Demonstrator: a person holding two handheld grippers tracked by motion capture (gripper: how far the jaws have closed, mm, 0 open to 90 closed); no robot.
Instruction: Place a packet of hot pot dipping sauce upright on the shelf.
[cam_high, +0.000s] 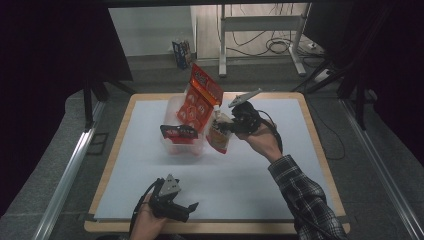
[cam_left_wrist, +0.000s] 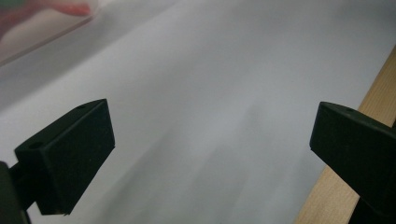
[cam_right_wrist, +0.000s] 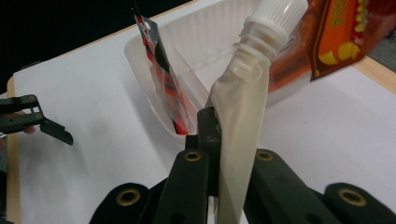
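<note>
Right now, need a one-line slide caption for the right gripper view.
Right gripper shut on a white-capped spout pouch, held beside the clear plastic bin of snack packets on the white table.

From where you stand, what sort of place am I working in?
Likely a lab or recording workspace, not a home: a white-topped table edged by dark curtains, a metal desk frame with loose cables on the floor behind.

The white-covered wooden worktop (cam_high: 250, 175) lay evenly lit amid dark surroundings, while the left gripper view was smeared with motion blur.
</note>
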